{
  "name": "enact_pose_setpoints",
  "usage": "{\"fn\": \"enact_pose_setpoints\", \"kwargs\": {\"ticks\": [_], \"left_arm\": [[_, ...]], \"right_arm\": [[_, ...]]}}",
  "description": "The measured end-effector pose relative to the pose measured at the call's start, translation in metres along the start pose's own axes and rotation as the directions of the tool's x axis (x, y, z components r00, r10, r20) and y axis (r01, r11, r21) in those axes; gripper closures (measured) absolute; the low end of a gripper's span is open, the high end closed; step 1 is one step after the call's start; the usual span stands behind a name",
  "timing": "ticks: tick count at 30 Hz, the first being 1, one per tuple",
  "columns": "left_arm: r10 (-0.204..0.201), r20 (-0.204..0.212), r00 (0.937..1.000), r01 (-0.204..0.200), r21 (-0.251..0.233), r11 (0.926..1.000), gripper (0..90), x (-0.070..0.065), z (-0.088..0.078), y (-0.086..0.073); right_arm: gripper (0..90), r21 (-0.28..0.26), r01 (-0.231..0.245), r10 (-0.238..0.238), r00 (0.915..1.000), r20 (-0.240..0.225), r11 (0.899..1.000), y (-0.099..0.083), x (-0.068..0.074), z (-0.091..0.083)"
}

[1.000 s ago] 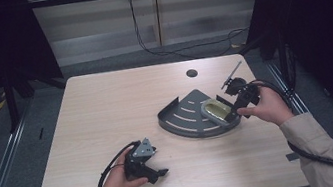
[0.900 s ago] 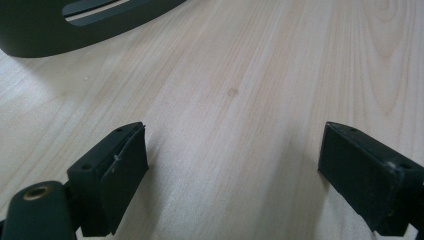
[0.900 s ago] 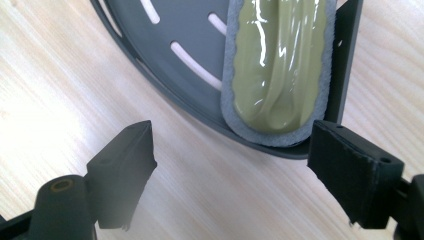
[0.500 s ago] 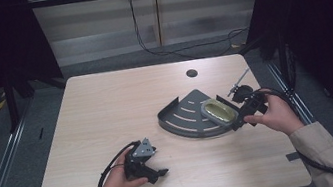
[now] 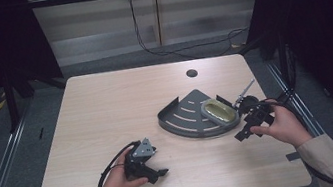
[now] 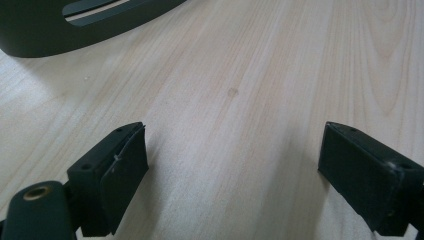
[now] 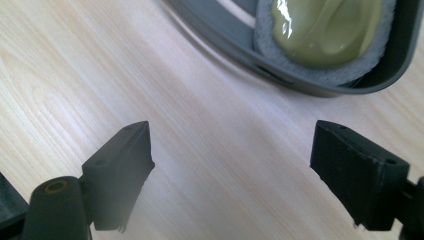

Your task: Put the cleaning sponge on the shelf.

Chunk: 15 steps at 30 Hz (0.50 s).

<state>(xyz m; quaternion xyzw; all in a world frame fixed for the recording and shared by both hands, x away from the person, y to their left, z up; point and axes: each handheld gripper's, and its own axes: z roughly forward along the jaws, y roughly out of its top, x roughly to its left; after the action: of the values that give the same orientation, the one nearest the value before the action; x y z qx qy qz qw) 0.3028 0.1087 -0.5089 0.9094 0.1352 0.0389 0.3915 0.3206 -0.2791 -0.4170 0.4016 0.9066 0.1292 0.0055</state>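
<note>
The right gripper (image 5: 251, 121) is hovering low over the pale wood-grain counter (image 5: 107, 113) at its right side, held in the person's right hand (image 5: 283, 125), with its jaws standing wide apart and nothing between them. In the right gripper view, bare counter (image 7: 125, 75) is lying between the two black jaws, and just beyond them the curved wall of the dark grey fan-shaped slotted tray (image 7: 300, 82) is showing. An olive-green glossy oval piece with a fuzzy grey rim (image 7: 325, 30) is sitting inside the tray, against its curved wall.

In the high view, the tray (image 5: 183, 118) is resting right of the counter's middle, with the oval piece (image 5: 219, 111) in its right-hand part, just beside the right gripper. A thin silvery rod (image 5: 245, 88) is sticking up and away near that gripper.

The left gripper (image 5: 150, 169) is resting on the counter near the front edge, held in the person's left hand (image 5: 118, 182), well apart from the tray. In the left gripper view its jaws are also spread wide over bare wood (image 6: 235, 125), gripping nothing, while the tray's dark wall (image 6: 75, 30) is showing at the upper left.
</note>
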Motion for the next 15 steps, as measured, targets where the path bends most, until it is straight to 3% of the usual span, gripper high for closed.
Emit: {"fn": "enact_pose_setpoints", "kwargs": {"ticks": [15], "left_arm": [[0.001, 0.0, 1.0, -0.001, 0.0, 1.0, 11.8, 0.0, 0.0, 0.0]], "right_arm": [[16.5, -0.007, -0.004, 0.004, 0.9999, -0.016, 1.0, -0.021, 0.011, 0.017]]}}
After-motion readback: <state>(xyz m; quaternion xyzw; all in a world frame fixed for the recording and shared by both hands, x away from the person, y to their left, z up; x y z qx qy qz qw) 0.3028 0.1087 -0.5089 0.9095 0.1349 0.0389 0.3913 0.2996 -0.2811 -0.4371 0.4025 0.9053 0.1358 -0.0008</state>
